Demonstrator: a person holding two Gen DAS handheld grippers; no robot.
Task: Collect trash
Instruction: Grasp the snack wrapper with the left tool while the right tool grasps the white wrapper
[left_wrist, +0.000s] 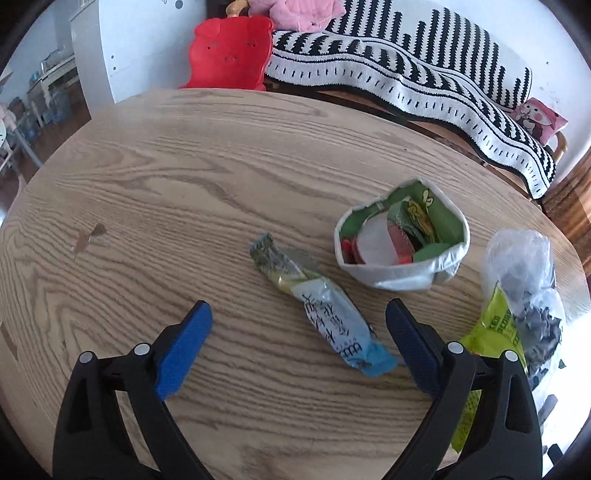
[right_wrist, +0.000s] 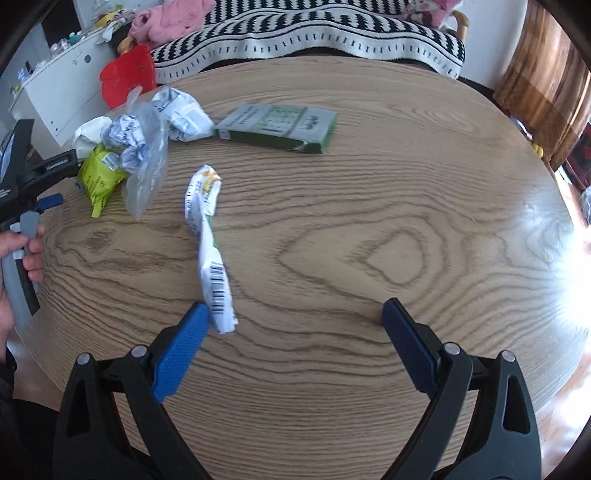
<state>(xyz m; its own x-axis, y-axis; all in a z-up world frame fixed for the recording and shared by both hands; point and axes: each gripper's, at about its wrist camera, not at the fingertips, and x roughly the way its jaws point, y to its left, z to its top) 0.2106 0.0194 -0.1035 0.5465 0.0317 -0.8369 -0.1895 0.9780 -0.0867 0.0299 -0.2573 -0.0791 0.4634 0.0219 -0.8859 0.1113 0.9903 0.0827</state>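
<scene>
A crumpled blue-and-green wrapper (left_wrist: 317, 306) lies on the wooden table (left_wrist: 184, 177), between the tips of my open left gripper (left_wrist: 298, 314). Just beyond it stands a white bag (left_wrist: 400, 236) rolled open and holding several wrappers. A clear plastic bag (left_wrist: 524, 280) over a lime-green packet (left_wrist: 491, 328) lies to the right. In the right wrist view, my right gripper (right_wrist: 295, 314) is open above the table (right_wrist: 369, 221). A twisted white wrapper with a barcode (right_wrist: 212, 254) ends at its left fingertip. A flattened green box (right_wrist: 277, 127) lies farther back.
The clear bag with crumpled paper (right_wrist: 144, 147) and the lime-green packet (right_wrist: 101, 173) sit at the left in the right wrist view. A hand (right_wrist: 29, 251) holds the other gripper's handle there. A red plastic chair (left_wrist: 229, 51) and a striped blanket (left_wrist: 406, 70) lie beyond the table.
</scene>
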